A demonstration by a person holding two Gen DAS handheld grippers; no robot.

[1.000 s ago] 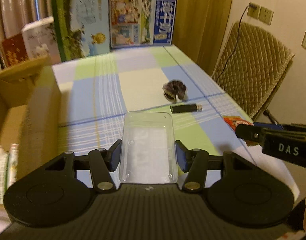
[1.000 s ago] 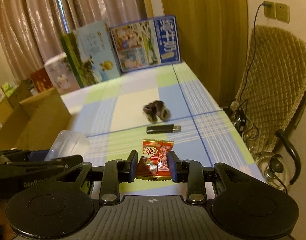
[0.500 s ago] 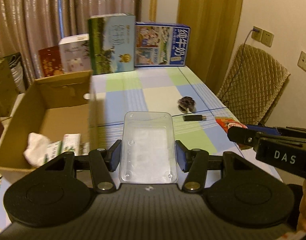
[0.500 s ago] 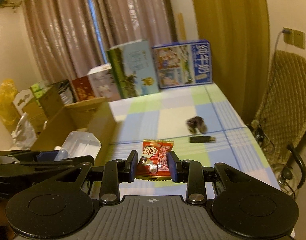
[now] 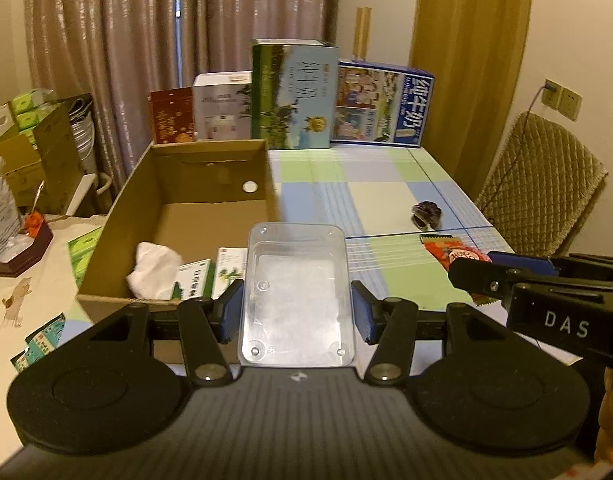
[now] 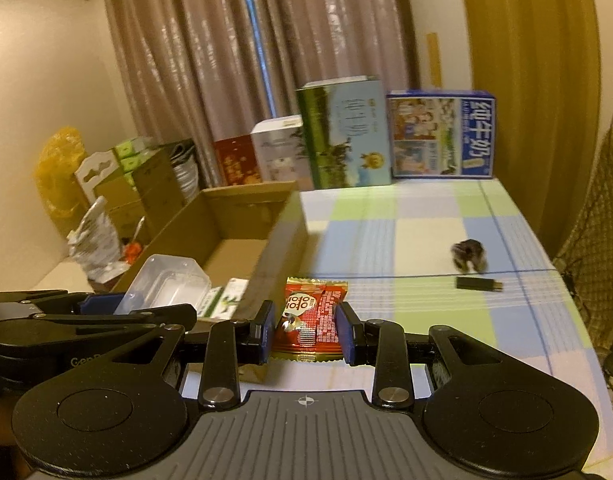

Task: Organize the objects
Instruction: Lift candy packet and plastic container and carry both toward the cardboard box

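Squeezing the clear plastic tub (image 5: 297,292) by its long sides, the left gripper (image 5: 297,311) is carrying something light but bendy; the right gripper (image 6: 306,330) is pinching a crinkly, slippery snack packet (image 6: 311,322).

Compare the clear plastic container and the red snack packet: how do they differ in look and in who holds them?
The clear plastic container is rigid, transparent and empty; the red snack packet is soft, opaque and printed. The left gripper holds the container, the right gripper the packet. Both are clamped between blue pads near the cardboard box.
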